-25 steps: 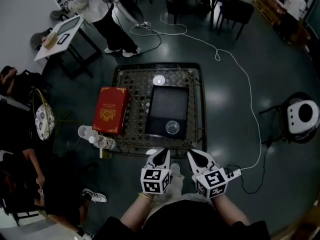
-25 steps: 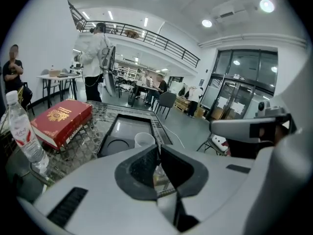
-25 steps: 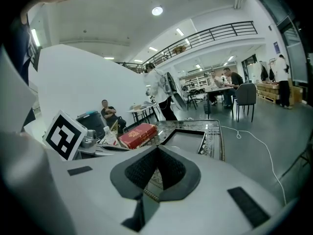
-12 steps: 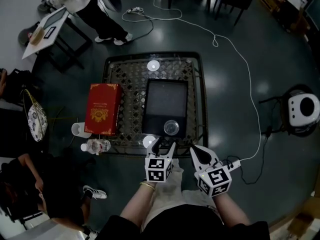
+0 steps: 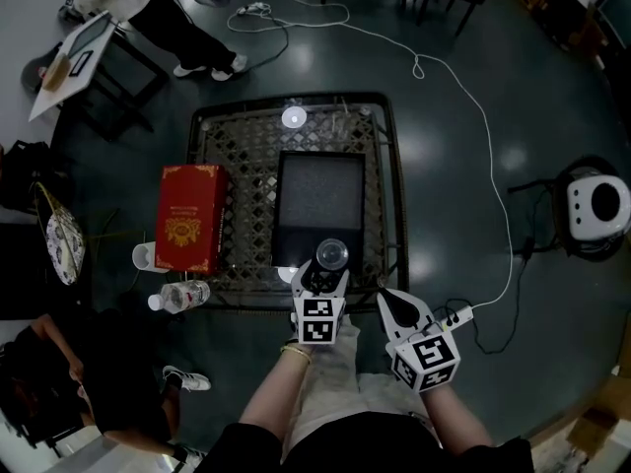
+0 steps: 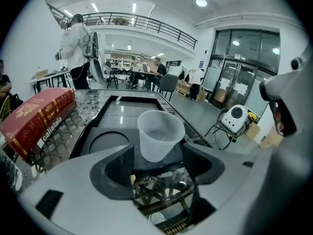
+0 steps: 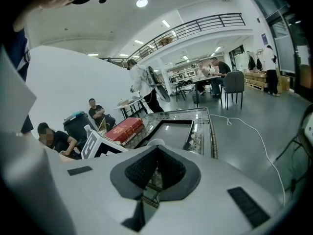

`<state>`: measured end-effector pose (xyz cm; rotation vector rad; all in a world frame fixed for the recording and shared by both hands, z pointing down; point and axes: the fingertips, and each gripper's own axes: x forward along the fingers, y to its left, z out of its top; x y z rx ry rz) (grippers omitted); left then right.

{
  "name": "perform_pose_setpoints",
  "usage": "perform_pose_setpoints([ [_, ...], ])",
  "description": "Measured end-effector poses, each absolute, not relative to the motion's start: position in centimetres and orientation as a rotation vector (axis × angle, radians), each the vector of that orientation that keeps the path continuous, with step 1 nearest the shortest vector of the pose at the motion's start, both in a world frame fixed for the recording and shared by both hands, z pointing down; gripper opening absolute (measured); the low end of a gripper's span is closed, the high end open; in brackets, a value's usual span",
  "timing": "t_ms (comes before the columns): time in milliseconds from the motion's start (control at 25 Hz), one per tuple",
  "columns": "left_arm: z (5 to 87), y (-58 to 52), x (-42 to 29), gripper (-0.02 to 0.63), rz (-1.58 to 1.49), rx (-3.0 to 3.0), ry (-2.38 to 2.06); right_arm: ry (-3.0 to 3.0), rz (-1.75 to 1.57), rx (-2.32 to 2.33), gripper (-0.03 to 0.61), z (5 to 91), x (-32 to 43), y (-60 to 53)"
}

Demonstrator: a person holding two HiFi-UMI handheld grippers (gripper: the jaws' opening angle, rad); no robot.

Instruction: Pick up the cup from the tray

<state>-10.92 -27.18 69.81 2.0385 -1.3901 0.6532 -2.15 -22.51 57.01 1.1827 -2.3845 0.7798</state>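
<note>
Left gripper (image 5: 321, 273) advanced, jaws opening; cup (image 5: 332, 255) between tips, untouched.

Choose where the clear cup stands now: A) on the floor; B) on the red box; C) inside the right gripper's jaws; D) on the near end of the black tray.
D: the cup stands upright on the near end of the tray, just ahead of the left gripper, whose jaws are opening without touching it.

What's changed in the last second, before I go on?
The left gripper moved forward to the table's near edge and its jaws are opening, the cup just beyond their tips, untouched. The cup stayed on the tray; the right gripper stayed back, shut.
</note>
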Motion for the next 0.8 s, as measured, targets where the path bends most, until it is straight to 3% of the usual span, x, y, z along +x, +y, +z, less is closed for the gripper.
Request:
perform_pose_setpoints([
  [800, 69.7, -29.9, -10.8, 0.272, 0.753, 2.037, -1.438, -2.386, 0.787, 1.197, 0.011, 56.7, -1.5, -22.8],
])
